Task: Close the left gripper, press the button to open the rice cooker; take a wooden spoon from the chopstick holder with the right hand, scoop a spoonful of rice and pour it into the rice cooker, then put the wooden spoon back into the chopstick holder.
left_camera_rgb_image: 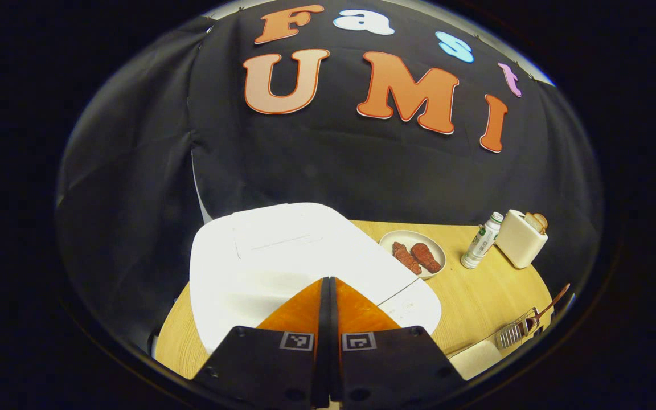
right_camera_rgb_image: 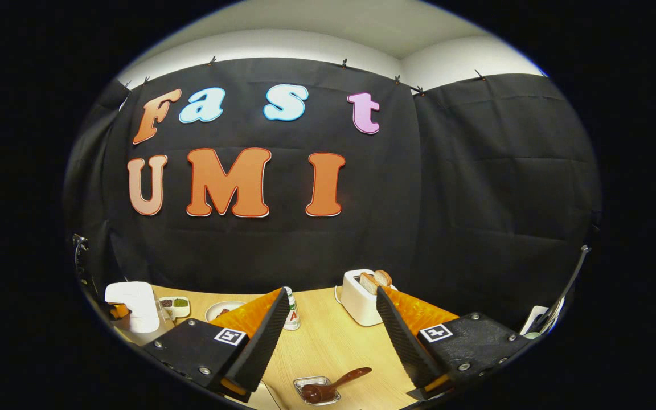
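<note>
The white rice cooker [left_camera_rgb_image: 271, 256] sits with its lid down just below my left gripper [left_camera_rgb_image: 328, 280]. That gripper is shut with nothing in it, and its tips hover over the front part of the lid. I cannot tell whether they touch it. In the right gripper view the cooker [right_camera_rgb_image: 134, 304] stands far left on the table. My right gripper [right_camera_rgb_image: 332, 293] is open and empty above the wooden table [right_camera_rgb_image: 328, 341]. A wooden spoon [right_camera_rgb_image: 336, 384] lies below it, its bowl in a small metal holder [right_camera_rgb_image: 315, 393]. The spoon's handle [left_camera_rgb_image: 553, 302] sticks up from the holder [left_camera_rgb_image: 513, 335].
On the table stand a plate [left_camera_rgb_image: 439, 263] with two brown pieces of food, a small bottle [left_camera_rgb_image: 482, 242] and a cream toaster [left_camera_rgb_image: 524, 239] holding toast. A small divided dish [right_camera_rgb_image: 174, 304] sits beside the cooker. A white object [left_camera_rgb_image: 476, 359] lies near the holder.
</note>
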Motion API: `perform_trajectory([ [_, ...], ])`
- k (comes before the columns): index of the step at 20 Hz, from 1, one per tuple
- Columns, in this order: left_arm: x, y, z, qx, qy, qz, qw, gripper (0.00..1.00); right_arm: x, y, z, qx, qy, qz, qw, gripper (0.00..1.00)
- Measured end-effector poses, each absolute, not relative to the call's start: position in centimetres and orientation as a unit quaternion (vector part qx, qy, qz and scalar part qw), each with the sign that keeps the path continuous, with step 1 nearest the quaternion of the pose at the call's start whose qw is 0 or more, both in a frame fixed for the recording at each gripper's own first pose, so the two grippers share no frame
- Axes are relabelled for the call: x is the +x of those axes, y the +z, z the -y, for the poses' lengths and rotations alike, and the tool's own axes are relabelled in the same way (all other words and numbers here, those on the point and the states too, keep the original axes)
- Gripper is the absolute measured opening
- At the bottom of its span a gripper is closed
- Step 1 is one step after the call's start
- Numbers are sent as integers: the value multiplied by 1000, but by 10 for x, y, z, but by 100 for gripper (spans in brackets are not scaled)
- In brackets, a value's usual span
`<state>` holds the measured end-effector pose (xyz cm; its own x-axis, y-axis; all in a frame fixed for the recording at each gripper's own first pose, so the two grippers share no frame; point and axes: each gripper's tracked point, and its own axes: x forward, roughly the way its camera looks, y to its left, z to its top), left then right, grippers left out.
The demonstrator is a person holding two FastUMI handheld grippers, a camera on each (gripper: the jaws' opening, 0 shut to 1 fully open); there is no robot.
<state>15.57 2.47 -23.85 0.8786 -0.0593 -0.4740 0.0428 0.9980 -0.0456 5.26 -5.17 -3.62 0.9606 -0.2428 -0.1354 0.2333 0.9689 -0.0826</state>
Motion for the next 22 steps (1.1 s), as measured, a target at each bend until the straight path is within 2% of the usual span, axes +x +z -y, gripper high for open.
perform_trajectory([
  [2, 153, -248, -24, -18, -24, -259, 965, 5, 53, -39, 51, -30, -118, -76, 990, 95],
  [7, 155, -238, -23, 19, -21, -236, 971, 5, 47, -41, 51, -20, -109, -76, 991, 95],
  [16, 151, -85, -30, 7, -3, -100, 995, 4, 35, -32, 60, -20, -92, -60, 994, 95],
  [18, 136, -71, -31, 4, -1, -87, 996, 4, 33, -30, 61, -17, -85, -55, 995, 95],
  [19, 128, -66, -32, 6, 2, -83, 997, 4, 32, -30, 62, -14, -83, -54, 995, 100],
  [20, 121, -65, -34, 6, 5, -84, 996, 4, 33, -32, 63, -10, -78, -53, 995, 95],
  [22, 108, -63, -35, 1, 10, -84, 996, 4, 30, -31, 60, 2, -65, -48, 997, 95],
])
